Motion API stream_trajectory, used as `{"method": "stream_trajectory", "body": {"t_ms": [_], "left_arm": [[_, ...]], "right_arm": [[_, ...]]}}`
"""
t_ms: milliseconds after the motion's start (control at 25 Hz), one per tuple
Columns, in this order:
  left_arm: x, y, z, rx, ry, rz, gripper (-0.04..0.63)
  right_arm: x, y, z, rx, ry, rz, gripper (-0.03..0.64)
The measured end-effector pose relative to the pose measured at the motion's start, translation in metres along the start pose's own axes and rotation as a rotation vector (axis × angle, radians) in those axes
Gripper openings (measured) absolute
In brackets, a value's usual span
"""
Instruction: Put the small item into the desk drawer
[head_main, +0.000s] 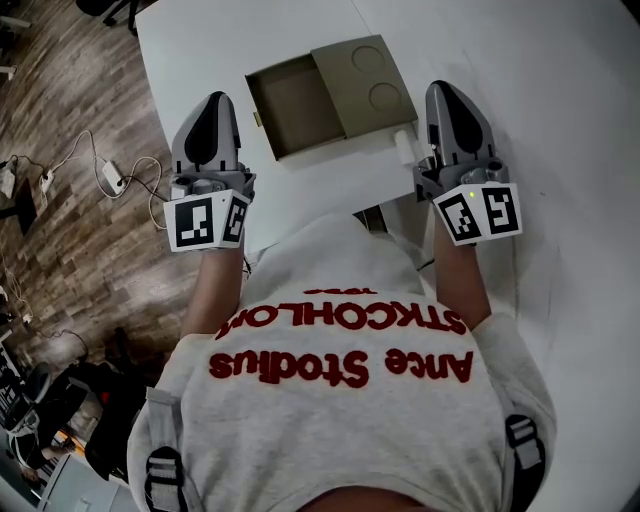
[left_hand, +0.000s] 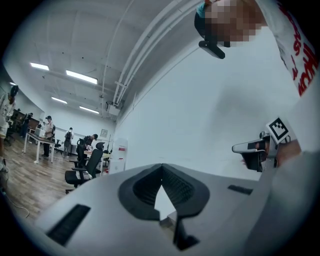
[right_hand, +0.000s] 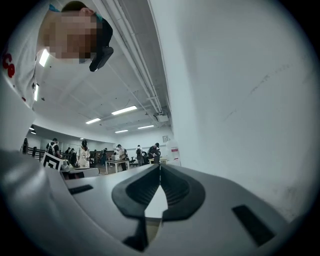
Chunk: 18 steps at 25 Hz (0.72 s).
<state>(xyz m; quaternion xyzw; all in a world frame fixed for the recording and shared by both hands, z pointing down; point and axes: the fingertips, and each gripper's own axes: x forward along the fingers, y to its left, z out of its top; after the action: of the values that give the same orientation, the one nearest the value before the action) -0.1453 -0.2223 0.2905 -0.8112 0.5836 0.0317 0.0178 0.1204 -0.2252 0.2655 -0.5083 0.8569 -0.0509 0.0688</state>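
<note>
The jaws of the left gripper are pressed together at the tips, and nothing sits in the diamond-shaped gap behind them. The jaws of the right gripper are also closed tip to tip, with nothing between them. Both grippers point level and away from the person, across the white counter.

The small item, a pale piece whose shape is hard to make out, lies on the counter just beside the right gripper's body, on its inner side. It is behind the jaw tips and not between them, and whether it touches the gripper cannot be told.

The drawer is pulled open between the two grippers, slightly ahead of them, out of an olive desk unit that has two round recesses in its top. The left gripper sits at the counter's left edge, beside a wooden floor with cables on it.
</note>
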Motion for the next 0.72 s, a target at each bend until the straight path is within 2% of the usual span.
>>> {"method": "stream_trajectory", "body": {"t_ms": [280,560,720], "left_arm": [[0.007,-0.022,-0.029,-0.052,0.024,-0.069,0.008],[0.014,-0.046,-0.074,-0.074,0.112,-0.131,0.008],[0.016,-0.053,-0.097,-0.080,0.158,-0.139,0.008]], "right_arm": [[-0.008,-0.021,-0.052,0.027,0.158,-0.056,0.020],[-0.024,-0.043,-0.136,0.031,0.359,-0.139,0.063],[-0.036,-0.053,-0.189,0.051,0.478,-0.164,0.089]]}}
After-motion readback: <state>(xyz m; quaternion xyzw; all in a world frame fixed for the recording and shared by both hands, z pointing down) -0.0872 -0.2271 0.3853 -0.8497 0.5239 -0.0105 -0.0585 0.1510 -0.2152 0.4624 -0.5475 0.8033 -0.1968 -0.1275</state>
